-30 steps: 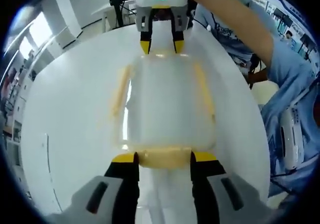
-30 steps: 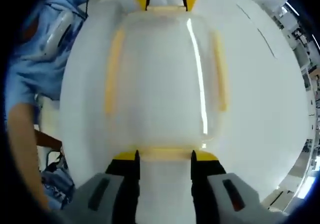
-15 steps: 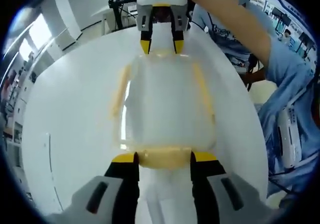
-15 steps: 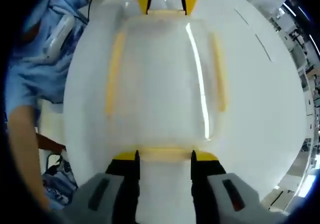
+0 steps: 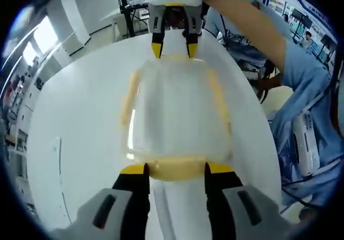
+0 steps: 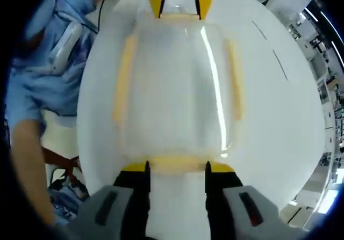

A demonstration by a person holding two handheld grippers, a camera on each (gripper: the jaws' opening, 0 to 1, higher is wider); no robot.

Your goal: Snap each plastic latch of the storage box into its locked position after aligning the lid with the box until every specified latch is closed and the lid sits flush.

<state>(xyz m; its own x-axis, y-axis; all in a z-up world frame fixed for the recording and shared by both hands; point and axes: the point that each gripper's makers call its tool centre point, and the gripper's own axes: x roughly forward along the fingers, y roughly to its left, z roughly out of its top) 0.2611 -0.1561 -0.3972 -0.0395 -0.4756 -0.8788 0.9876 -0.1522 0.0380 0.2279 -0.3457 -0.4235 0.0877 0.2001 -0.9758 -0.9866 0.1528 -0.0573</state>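
Note:
A translucent storage box (image 5: 172, 111) with its lid on lies on a white round table (image 5: 70, 122). Yellow latches run along its long sides (image 5: 128, 97), and each short end carries one more. My left gripper (image 5: 176, 169) is open, its yellow-tipped jaws standing either side of the near end latch (image 5: 177, 171). My right gripper (image 5: 173, 49) brackets the far end the same way. In the right gripper view the box (image 6: 174, 89) lies lengthwise, my right gripper (image 6: 177, 167) stands open around its end latch (image 6: 177, 165), and my left gripper (image 6: 180, 6) is at the opposite end.
A person in a blue top (image 5: 301, 84) stands at the table's right edge, one arm reaching to the right gripper. That person (image 6: 48, 79) is on the left in the right gripper view. Bare table (image 6: 279, 122) surrounds the box; room furniture lies beyond.
Both views have shifted a little against the table and room, and the table looks slightly smaller. The box keeps its place between both pairs of jaws, which have not changed their spread.

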